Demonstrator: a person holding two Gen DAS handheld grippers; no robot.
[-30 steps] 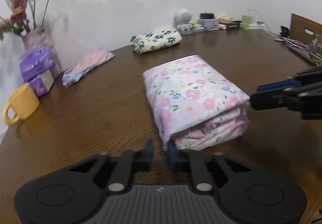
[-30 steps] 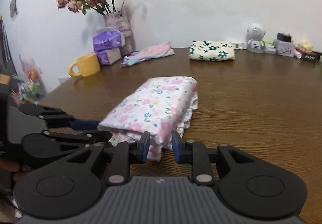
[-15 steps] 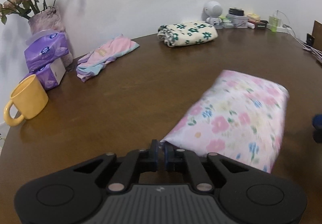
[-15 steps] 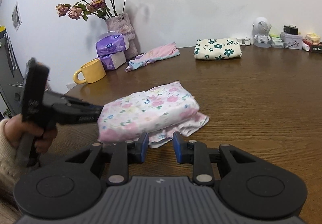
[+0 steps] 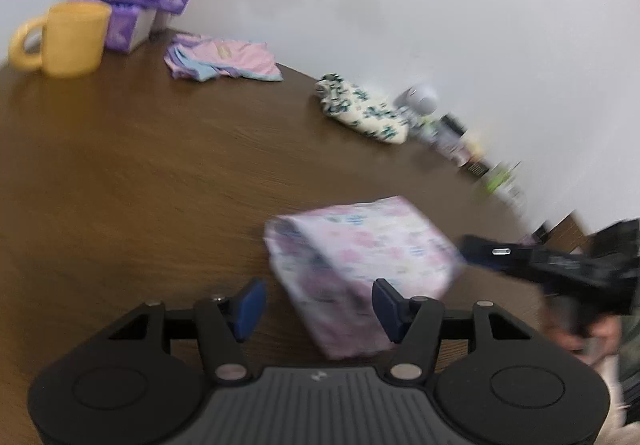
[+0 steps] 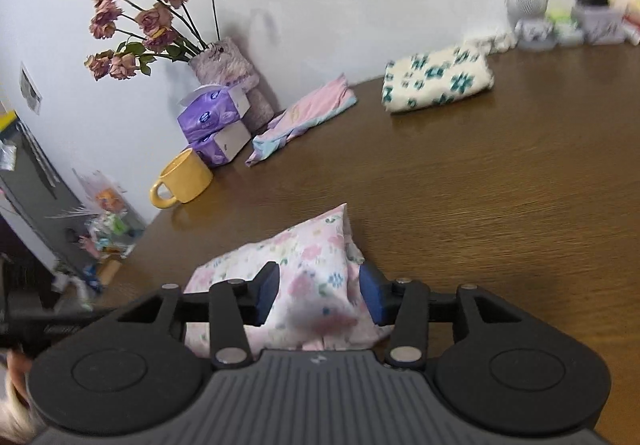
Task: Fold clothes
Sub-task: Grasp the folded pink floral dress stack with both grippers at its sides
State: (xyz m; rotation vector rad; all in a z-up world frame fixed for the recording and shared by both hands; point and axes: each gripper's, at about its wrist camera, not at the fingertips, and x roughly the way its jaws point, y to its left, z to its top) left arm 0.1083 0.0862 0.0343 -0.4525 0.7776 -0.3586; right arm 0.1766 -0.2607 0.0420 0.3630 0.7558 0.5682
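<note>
A yellow mug (image 6: 187, 181) stands on the brown table (image 6: 500, 181) just beside stacked purple tissue packs (image 6: 214, 123); behind them a vase (image 6: 236, 81) of dried roses (image 6: 132, 21); a white round gadget (image 6: 527, 11) by the wall

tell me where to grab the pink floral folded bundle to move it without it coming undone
Judging by its shape, take the pink floral bundle at its near short end, where the layers stack thick. Come in low along the table with the right gripper, whose open jaws already straddle that end, and pinch every layer at once. The left gripper, also open, could steady the other side.
</note>
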